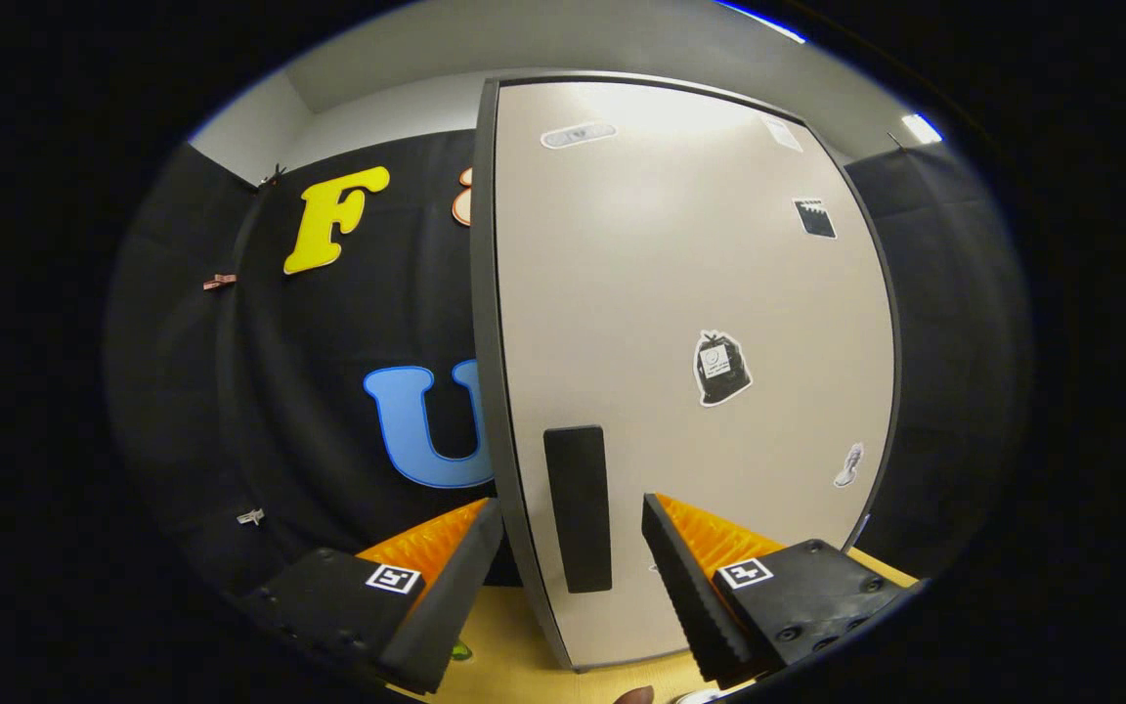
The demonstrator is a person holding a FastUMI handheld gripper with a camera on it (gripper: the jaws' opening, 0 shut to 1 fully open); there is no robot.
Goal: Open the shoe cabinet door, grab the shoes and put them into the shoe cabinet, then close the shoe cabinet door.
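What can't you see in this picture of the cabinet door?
- Gripper view: the cabinet's inside is hidden behind the door.
- The stickers on the door are too small to make out.
- Whether the open gripper touches the handle between its fingers cannot be told.
- The small green thing on the table is mostly hidden by a finger.
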